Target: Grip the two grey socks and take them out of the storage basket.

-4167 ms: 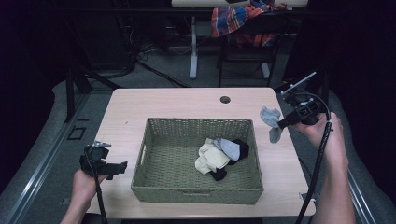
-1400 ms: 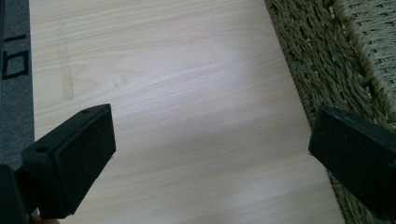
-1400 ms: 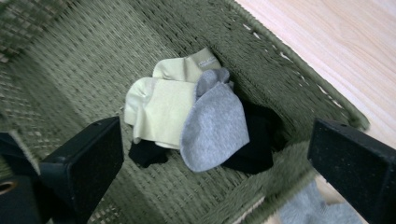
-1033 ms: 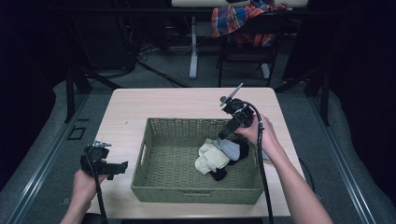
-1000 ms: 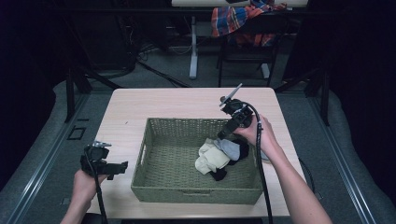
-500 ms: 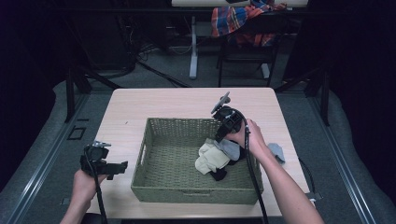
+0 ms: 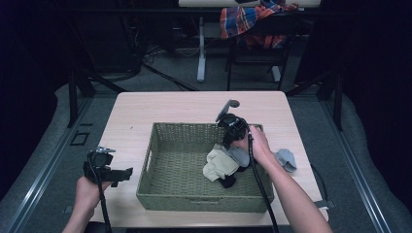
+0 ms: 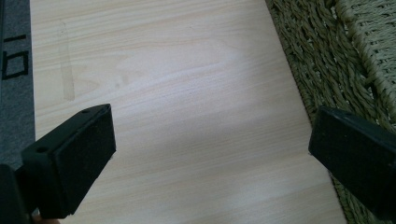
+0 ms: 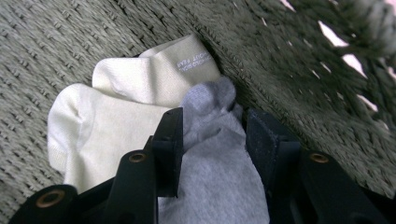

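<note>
A woven basket [image 7: 154, 150] stands in the middle of the wooden table [image 7: 184, 107]. At its right side lie a cream sock [image 7: 218, 166], a grey sock [image 7: 239, 155] and a black sock [image 7: 227, 182]. My right gripper [image 7: 228, 144] points down into the basket. Its jaws have just been closing, and in the right gripper view the right gripper [image 9: 212, 126] pinches the bunched grey sock [image 9: 219, 163], with the cream sock [image 9: 116, 126] beside it. My left gripper [image 7: 127, 172] rests left of the basket; in the left gripper view the left gripper [image 8: 210, 158] is open over bare wood.
Another grey sock [image 7: 286, 159] lies on the table just right of the basket. The basket wall [image 8: 336, 60] is close to the left gripper's right jaw. A chair with plaid cloth [image 7: 248, 19] stands beyond the table.
The right gripper has come from the table's right side, where a grey sock now lies, to the basket. It sank down and left onto the sock pile. The left gripper stayed put.
</note>
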Available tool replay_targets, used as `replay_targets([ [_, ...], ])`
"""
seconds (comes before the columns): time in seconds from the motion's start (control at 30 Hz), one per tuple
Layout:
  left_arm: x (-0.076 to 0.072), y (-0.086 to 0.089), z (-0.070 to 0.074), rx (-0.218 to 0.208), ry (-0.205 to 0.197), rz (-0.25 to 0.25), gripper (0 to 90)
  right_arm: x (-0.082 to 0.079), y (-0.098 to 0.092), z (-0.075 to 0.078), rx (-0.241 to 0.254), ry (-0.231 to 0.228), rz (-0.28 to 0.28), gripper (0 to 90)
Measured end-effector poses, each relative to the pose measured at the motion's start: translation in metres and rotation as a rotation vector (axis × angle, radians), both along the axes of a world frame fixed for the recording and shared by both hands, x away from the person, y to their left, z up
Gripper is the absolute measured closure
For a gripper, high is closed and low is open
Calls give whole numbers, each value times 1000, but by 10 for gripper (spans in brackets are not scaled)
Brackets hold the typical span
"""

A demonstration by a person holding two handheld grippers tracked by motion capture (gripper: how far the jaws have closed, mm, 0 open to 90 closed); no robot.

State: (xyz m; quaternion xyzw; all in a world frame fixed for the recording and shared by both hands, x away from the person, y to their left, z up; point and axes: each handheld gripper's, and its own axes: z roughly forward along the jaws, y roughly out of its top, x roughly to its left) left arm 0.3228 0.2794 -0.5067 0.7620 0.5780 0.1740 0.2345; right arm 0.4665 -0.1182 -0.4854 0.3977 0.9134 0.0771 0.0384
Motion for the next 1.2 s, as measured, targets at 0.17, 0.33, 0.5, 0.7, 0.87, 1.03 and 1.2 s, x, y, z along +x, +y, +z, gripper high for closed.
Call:
replay_targets([
  [0.17,0,0,1,-1,2,-5,7,2,2,-5,-15,11,1,563],
  [0.33,0,0,0,-2,-1,-1,7,2,1,-8,-34,19,2,681],
  [0.5,0,0,0,-3,-1,0,7,2,1,-8,-56,34,22,836],
  [0.7,-1,0,1,-2,-3,1,7,-2,-2,1,-30,26,19,891],
  [0.87,-1,0,1,-1,-3,0,7,-10,-6,19,26,-30,16,892],
  [1.03,-1,0,1,-1,-2,3,7,-18,-11,41,69,-58,31,893],
  [1.2,-1,0,1,0,-2,0,7,-27,-14,57,106,-93,46,893],
])
